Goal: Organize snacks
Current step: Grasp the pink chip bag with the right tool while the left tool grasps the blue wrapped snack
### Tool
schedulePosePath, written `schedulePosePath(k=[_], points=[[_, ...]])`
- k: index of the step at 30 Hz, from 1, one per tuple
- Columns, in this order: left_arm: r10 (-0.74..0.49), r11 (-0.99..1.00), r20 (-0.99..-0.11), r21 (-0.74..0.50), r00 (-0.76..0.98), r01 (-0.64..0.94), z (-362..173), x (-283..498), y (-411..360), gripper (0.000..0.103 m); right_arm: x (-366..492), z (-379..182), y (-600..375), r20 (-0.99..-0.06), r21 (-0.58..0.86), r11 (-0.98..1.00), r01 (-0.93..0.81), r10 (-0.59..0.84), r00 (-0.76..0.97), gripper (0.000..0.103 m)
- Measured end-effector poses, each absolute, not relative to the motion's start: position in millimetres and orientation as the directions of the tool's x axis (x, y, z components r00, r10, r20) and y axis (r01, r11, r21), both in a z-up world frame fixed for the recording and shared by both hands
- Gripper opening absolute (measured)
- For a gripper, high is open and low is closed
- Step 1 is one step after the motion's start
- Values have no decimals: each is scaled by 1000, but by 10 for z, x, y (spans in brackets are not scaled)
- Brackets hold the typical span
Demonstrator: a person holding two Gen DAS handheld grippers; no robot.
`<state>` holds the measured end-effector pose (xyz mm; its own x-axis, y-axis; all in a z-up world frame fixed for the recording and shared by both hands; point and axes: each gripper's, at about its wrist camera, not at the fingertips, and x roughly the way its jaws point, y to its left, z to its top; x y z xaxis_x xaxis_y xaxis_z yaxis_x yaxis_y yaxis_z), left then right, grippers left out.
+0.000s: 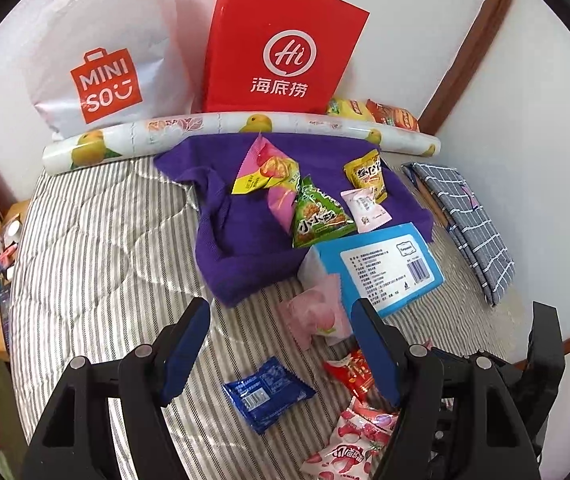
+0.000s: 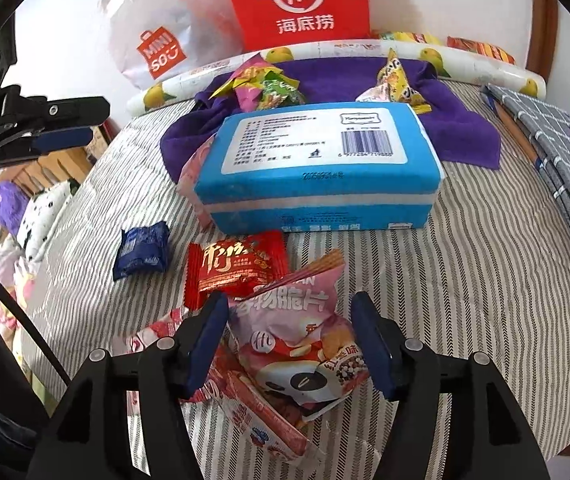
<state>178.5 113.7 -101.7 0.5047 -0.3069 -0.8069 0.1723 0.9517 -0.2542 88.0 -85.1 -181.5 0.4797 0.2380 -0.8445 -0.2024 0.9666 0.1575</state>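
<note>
Left gripper [image 1: 281, 356]: jaws wide, empty, over blue packet [image 1: 265, 393] on striped bedding [image 1: 97, 240] | Right gripper [image 2: 291, 344]: jaws wide, straddling pink crisp bag [image 2: 305, 344], pads apparently clear | Risk: overlapping wrappers, so closing could pinch two.

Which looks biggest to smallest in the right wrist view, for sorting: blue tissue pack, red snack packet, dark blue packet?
1. Blue tissue pack, clearly largest.
2. Red snack packet.
3. Dark blue packet, smallest, though crumpled, so its rank is less sure.
</note>
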Motion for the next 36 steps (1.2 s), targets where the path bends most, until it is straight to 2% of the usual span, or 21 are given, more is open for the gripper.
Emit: schedulePosePath(k=[2,7,8,10,19,27,33,36], points=[[-302,953,-809,-251,504,168,-1021,1762,1131,71,872,-1850,-813,-856,133,965,-225,226,465,70],[-277,961,-821,-230,499,155,-1049,1695,1103,71,908,-1952,-680,-872,31,957,-289,167,460,70],[-270,963,-824,-223,499,153,-1062,1678,1100,71,918,-1974,-666,-874,13,955,-295,154,461,69],[-256,967,-831,-211,495,146,-1099,1634,1098,71,931,-1987,-690,-872,-2,955,-295,143,469,56],[-211,977,-884,-183,418,106,-1551,1586,1043,71,901,-1732,-1082,-803,77,964,-255,211,558,55],[-247,968,-907,-249,342,38,-1977,1609,1004,71,913,-1739,-1454,-787,130,974,-185,215,578,55],[-172,985,-904,-171,393,38,-2007,1563,846,69,934,-1785,-1626,-785,161,975,-155,222,578,55],[-121,993,-898,-104,422,63,-2016,1534,719,61,932,-1807,-1668,-781,181,972,-149,234,579,55]])
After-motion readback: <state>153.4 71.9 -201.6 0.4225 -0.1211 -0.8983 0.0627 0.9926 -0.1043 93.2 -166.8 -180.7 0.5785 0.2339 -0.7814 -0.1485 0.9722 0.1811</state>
